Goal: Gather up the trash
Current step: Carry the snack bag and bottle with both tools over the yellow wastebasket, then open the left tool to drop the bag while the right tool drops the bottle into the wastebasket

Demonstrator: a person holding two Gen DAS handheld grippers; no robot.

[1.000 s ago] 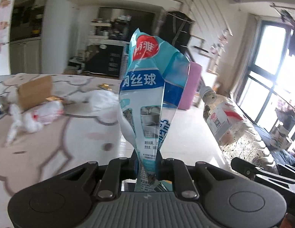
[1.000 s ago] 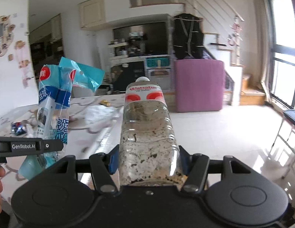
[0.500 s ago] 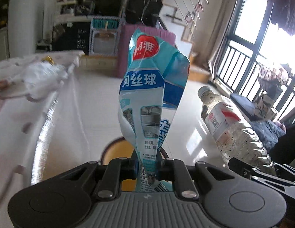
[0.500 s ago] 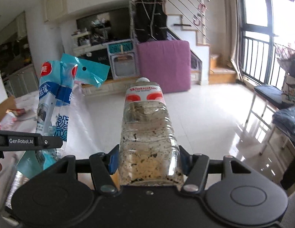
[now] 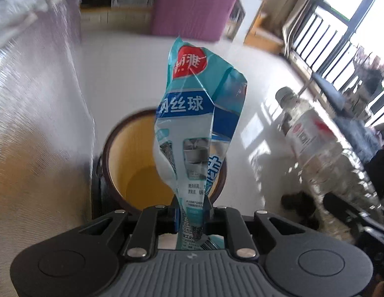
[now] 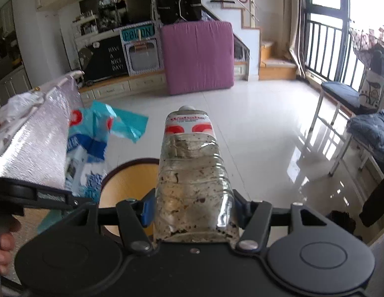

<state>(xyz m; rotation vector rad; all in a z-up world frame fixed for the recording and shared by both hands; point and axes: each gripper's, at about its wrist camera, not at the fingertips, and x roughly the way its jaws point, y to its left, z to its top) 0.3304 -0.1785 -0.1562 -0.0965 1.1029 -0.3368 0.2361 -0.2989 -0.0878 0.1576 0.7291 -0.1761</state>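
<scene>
Both tools now tipped over the yellow-lined bin, barely in view half a second ago | left tool clamped on blue wrapper; right tool clamped on dirty plastic bottle | only right view shows the purple mattress whole; table edge at left

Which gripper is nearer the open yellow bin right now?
Left, I judge. The left gripper, shut on the blue wrapper, hangs right over the bin. The right gripper, shut on the plastic bottle, sits off to the bin's right.
</scene>
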